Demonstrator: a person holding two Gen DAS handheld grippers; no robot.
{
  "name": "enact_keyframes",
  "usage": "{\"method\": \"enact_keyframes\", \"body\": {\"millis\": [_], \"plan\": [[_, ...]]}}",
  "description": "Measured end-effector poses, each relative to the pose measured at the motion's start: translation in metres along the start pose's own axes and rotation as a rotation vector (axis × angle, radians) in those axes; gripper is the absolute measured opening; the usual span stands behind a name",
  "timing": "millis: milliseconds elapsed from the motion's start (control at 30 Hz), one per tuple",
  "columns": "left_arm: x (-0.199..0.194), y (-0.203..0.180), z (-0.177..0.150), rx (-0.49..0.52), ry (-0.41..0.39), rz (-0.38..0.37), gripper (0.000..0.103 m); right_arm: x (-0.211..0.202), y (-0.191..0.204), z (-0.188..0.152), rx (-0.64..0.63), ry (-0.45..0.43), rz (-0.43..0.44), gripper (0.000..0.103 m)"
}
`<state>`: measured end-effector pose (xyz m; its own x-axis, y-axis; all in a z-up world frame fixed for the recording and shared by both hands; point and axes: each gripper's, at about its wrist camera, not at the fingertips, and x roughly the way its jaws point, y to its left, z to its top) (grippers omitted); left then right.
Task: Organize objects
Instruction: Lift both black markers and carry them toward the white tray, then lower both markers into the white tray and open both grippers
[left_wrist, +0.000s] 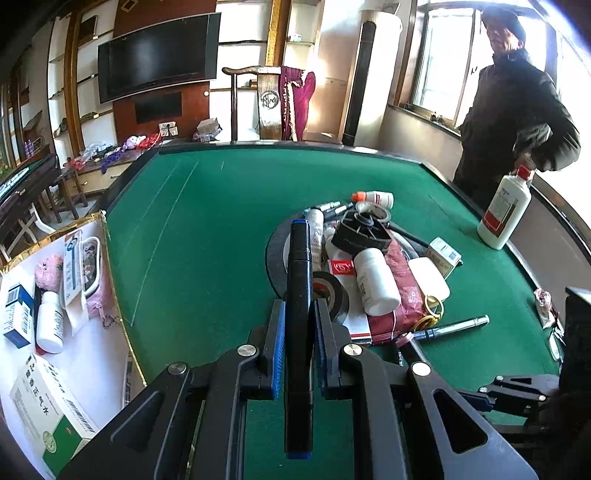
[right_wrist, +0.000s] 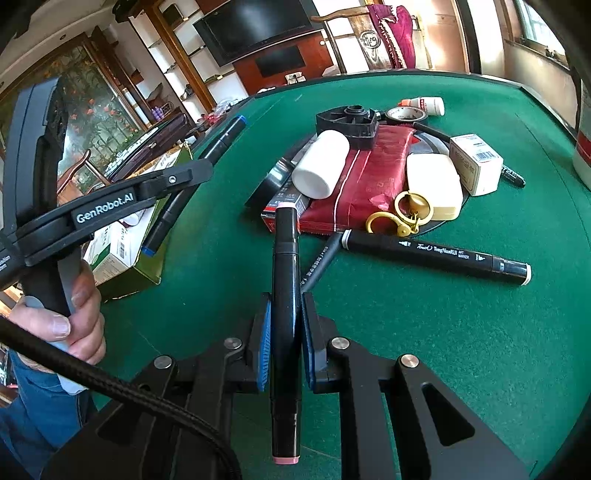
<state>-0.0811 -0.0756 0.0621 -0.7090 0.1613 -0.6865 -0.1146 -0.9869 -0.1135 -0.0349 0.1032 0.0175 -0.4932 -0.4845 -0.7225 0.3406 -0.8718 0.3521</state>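
Note:
My left gripper (left_wrist: 298, 317) is shut on a black marker with blue caps (left_wrist: 299, 266), held lengthwise above the green table (left_wrist: 207, 229). In the right wrist view the left gripper (right_wrist: 195, 168) shows at the left, over the storage box (right_wrist: 122, 254). My right gripper (right_wrist: 284, 310) is shut on a black marker with pink caps (right_wrist: 284, 258), pointing at the pile. The pile holds a white pill bottle (right_wrist: 321, 164), a red pouch (right_wrist: 365, 184), black tape (left_wrist: 332, 295), a gold key ring (right_wrist: 406, 214) and another black marker (right_wrist: 436, 254).
A white-lined box (left_wrist: 96, 332) at the left edge holds medicine boxes, a white bottle and a pink item. A person in a dark jacket (left_wrist: 513, 110) stands at the far right with a hand on a large white bottle (left_wrist: 504, 214). Bare felt lies left of the pile.

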Motion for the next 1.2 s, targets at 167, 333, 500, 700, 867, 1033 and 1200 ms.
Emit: {"method": "enact_keyframes", "body": {"millis": [167,333,500,700,867,1033,1200], "plan": [[-0.012,0.005,0.004,-0.021,-0.04,0.0,0.012,0.001,0.008,0.0,0.001,-0.008,0.0,0.012],[-0.018,0.007,0.007,-0.032,-0.065,-0.002,0.012,0.002,0.022,0.0,-0.005,-0.03,0.006,0.012],[-0.025,0.009,0.006,-0.037,-0.076,0.001,0.012,0.002,0.035,-0.003,-0.006,-0.049,0.014,0.012],[-0.046,0.022,-0.009,-0.081,-0.095,-0.007,0.012,0.003,0.047,-0.008,-0.002,-0.058,0.029,0.012],[-0.063,0.036,-0.018,-0.11,-0.109,0.01,0.012,0.008,0.058,-0.01,-0.008,-0.051,0.052,0.012],[-0.076,0.052,-0.022,-0.137,-0.124,0.034,0.012,0.011,0.07,-0.011,-0.022,-0.049,0.064,0.013],[-0.087,0.068,-0.026,-0.161,-0.139,0.054,0.012,0.016,0.079,-0.012,-0.043,-0.039,0.072,0.013]]}}
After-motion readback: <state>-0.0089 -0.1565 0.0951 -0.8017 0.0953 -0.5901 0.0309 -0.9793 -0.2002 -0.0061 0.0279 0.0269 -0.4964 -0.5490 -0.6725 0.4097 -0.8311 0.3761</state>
